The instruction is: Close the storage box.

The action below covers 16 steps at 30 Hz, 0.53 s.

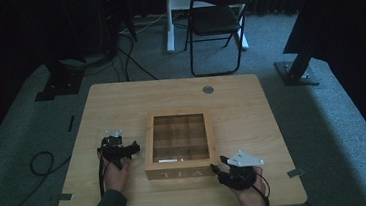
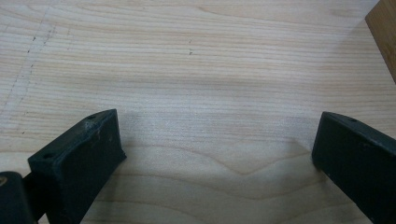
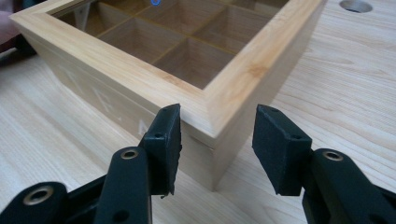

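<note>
Right tool [image 3: 217, 135] astride tea box [image 3: 233, 88] corner

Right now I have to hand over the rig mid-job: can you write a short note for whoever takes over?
Left gripper: open, holding nothing, over bare table just left of the tea box.
Right gripper: open, holding nothing, jaws astride the box's near right corner, lid edge between them but not clamped.
Tea box: middle of the table, glass-paned lid down and closed; the compartments seen through it look empty.
Done: both grippers brought up to the box.
Left: probably close the right gripper on the lid edge and lift it, steadying the box with the left.
</note>
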{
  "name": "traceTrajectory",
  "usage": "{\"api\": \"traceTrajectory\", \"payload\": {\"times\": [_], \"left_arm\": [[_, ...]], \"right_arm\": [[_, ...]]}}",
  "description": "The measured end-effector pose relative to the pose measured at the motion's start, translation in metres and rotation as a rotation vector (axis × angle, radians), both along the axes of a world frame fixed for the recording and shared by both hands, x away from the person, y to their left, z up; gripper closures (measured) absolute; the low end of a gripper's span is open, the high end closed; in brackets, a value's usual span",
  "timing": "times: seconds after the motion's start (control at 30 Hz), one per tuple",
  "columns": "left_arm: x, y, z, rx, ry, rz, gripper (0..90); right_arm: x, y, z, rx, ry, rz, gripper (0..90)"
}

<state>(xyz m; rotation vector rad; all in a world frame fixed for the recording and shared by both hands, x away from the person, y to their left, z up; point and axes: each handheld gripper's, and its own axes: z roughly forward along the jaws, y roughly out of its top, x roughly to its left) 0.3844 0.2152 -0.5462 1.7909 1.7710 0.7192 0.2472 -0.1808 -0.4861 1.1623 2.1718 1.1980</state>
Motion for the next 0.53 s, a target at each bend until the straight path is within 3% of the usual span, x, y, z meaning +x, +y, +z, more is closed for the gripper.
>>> {"api": "traceTrajectory", "payload": {"times": [0.27, 0.53], "left_arm": [[0.000, 0.000, 0.000, 0.000, 0.000, 0.000, 1.7], [0.000, 0.000, 0.000, 0.000, 0.000, 0.000, 1.6]], "right_arm": [[0.003, -0.014, 0.006, 0.033, -0.043, -0.047, 48.3], [0.031, -0.038, -0.002, 0.024, -0.021, -0.154, 47.5]]}}
